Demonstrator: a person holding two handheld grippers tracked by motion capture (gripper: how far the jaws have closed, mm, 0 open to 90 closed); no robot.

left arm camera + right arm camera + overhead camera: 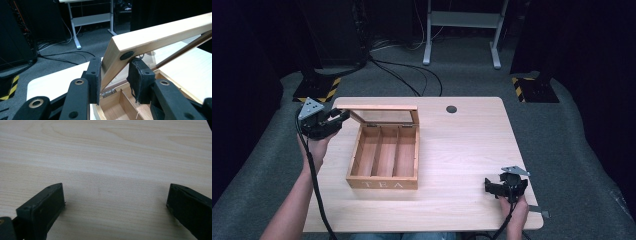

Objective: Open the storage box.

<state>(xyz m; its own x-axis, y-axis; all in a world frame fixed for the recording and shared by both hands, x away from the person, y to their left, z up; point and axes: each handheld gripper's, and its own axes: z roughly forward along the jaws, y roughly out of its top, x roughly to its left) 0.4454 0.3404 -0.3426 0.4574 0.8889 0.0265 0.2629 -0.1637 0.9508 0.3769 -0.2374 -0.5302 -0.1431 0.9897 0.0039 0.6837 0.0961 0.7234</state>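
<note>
- My right gripper hangs low over the table, its two black jaws spread wide apart.
- I see bare pale wood grain between the jaws.
- A soft shadow lies on the wood beneath them.

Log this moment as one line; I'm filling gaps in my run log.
left tongs: shut on lid corner, lid raised | tea box: open, compartments look empty | right tongs: open, above bare table
</note>
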